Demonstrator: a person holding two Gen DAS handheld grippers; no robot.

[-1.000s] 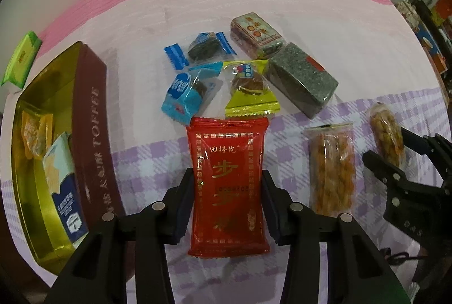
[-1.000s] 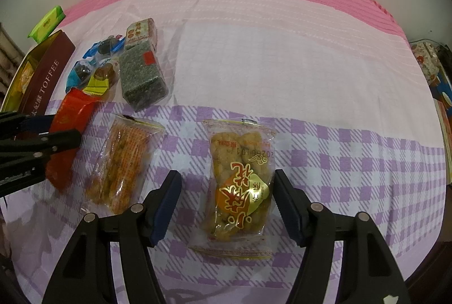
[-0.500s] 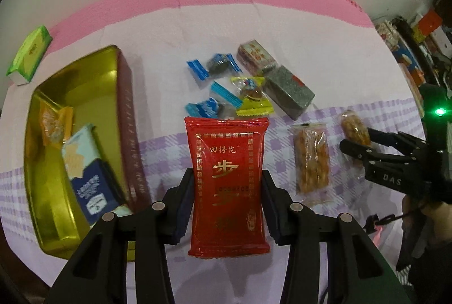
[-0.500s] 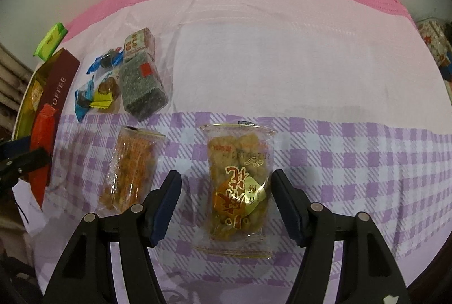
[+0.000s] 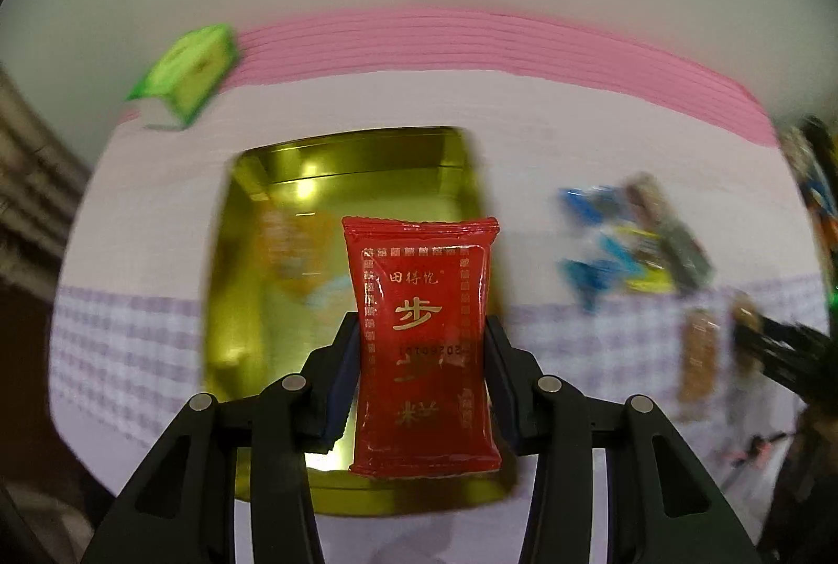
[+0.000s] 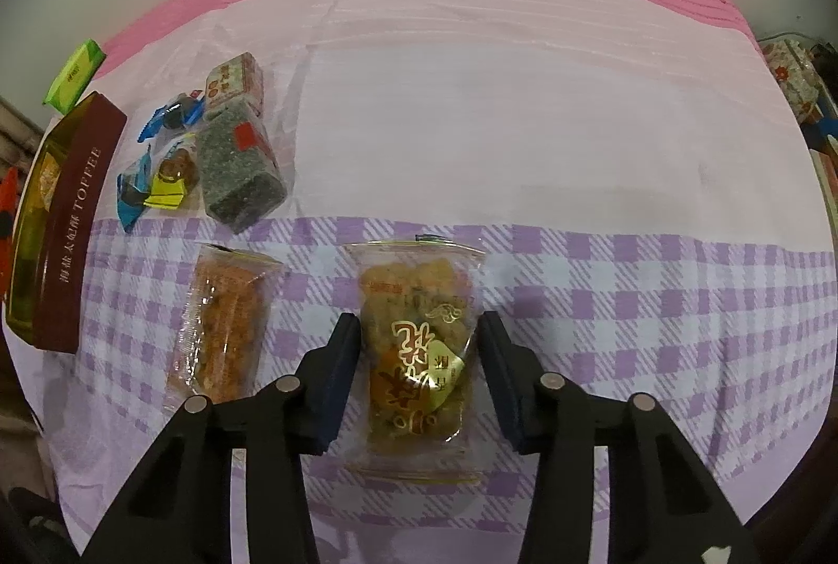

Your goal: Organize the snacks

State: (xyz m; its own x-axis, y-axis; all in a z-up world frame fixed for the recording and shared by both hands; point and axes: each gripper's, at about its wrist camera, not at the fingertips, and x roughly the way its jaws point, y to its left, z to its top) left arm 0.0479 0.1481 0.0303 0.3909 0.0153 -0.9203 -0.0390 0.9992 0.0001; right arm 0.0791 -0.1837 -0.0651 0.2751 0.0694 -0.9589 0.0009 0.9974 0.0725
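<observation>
Overhead, the left tongs [image 5: 421, 386] were clenched on a red snack packet [image 5: 423, 344], held upright in the air above the open gold toffee tin [image 5: 251, 260]. That tin sat near the tabletop's left edge, with blurred packets lying inside it. A green box [image 6: 73, 77] lay beyond it at the far-left corner. The right tongs [image 6: 419, 380] stood released, jaws either side of a clear bag of golden puffs [image 6: 416, 349] lying flat on the checked cloth [image 6: 654, 302]; whether they touched it could not be told. Just left of that bag lay a clear orange snack bar [image 6: 222, 328]. Between bar and tin clustered blue-wrapped candies [image 6: 170, 119], a yellow-wrapped candy [image 6: 170, 184], a grey block [image 6: 238, 166] and a small printed box [image 6: 233, 79].
</observation>
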